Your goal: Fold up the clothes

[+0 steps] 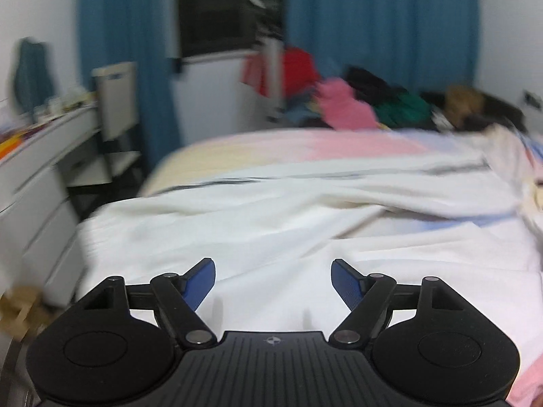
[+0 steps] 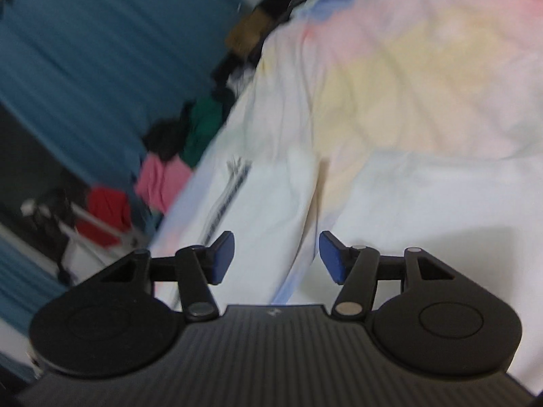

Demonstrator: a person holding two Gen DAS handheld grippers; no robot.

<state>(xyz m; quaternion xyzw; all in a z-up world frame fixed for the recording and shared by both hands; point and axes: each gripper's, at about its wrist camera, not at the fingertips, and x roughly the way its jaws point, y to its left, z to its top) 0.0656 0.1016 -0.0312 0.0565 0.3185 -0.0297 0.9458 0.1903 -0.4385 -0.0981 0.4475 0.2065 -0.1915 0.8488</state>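
Note:
A large white garment [image 1: 288, 224] lies spread and creased over the bed, with a thin dark stripe near its far edge. My left gripper [image 1: 273, 283] hovers over its near part, blue pads wide apart and nothing between them. In the right wrist view the same white garment [image 2: 271, 203] runs under my right gripper [image 2: 276, 257], which is open and empty above a long fold. Both views are blurred.
The bed carries a pastel pink, yellow and blue sheet [image 2: 407, 78]. A heap of clothes [image 1: 366, 101], pink, red, green and black, sits at the bed's far side below blue curtains [image 1: 380, 23]. White drawers [image 1: 37, 183] and a chair [image 1: 115, 101] stand to the left.

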